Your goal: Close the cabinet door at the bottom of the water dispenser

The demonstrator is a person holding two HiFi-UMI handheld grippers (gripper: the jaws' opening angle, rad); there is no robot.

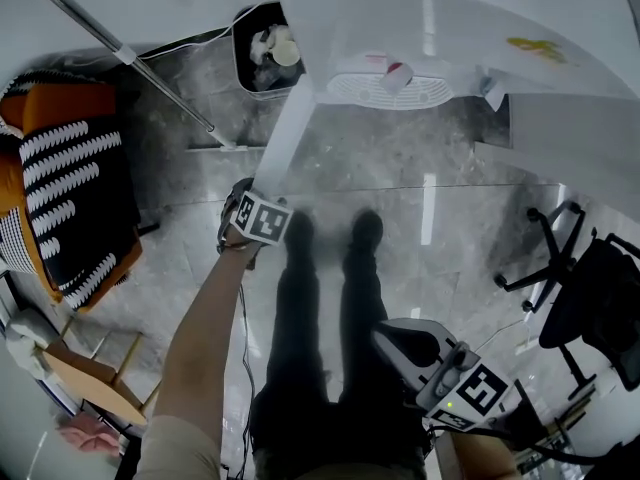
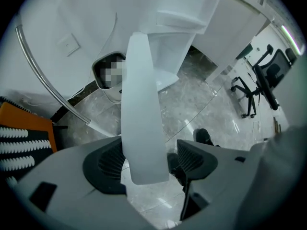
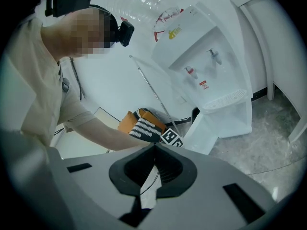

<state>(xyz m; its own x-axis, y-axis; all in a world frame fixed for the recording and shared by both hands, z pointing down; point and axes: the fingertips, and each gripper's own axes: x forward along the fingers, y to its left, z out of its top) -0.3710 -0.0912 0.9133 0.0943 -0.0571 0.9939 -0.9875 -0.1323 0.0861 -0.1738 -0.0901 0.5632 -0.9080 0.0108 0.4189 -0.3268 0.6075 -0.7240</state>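
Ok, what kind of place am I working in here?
Probably an office corner: a white water dispenser, a wheeled office chair on a polished stone floor, and a waste bin.

The fingers (image 2: pixel 103 163) of the left gripper (image 2: pixel 146 163) are dark grey and ribbed. The cabinet door (image 2: pixel 141 104) between them is plain white, like the water dispenser (image 2: pixel 172 18) beyond. The gripper's marker cube (image 1: pixel 262 218) bears black-and-white squares. Left of the fingers lies an orange cushion (image 1: pixel 70 183) with black-and-white stripes, and under them is the grey marbled floor (image 2: pixel 192 104).

Orange striped cushion (image 1: pixel 70 188), black office chair (image 1: pixel 590 298), bin (image 1: pixel 262 53)
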